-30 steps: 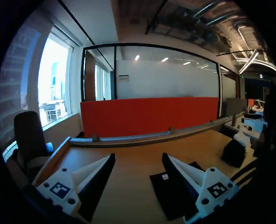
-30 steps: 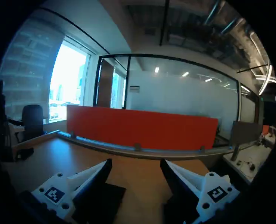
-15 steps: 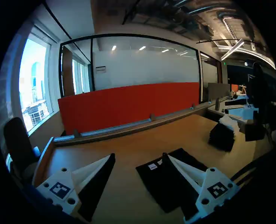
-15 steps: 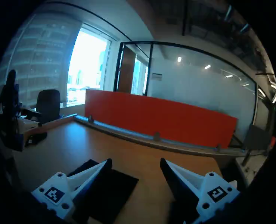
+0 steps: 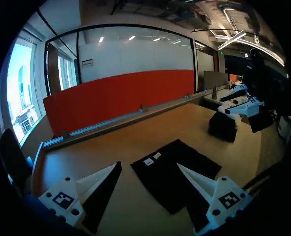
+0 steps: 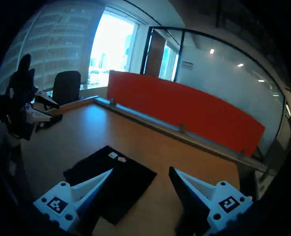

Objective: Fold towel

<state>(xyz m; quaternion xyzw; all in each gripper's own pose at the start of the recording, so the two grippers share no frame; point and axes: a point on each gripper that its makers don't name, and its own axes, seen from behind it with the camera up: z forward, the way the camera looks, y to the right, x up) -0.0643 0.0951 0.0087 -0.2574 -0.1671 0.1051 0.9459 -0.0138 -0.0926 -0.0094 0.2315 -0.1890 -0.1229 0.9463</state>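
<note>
Black towel [image 5: 173, 175] lies flat on the desk [image 5: 106, 141] near its front edge, with no fold apparent. Left gripper [image 5: 148, 164] and right gripper [image 6: 141, 169] are both wide and empty, hovering above it. Judged: folding not yet begun.

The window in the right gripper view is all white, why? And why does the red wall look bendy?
Right gripper view: daylight overexposes the window, so it glares white; the fisheye lens bends the red wall. Left gripper view: the same bend, and the black towel shows little detail.
</note>
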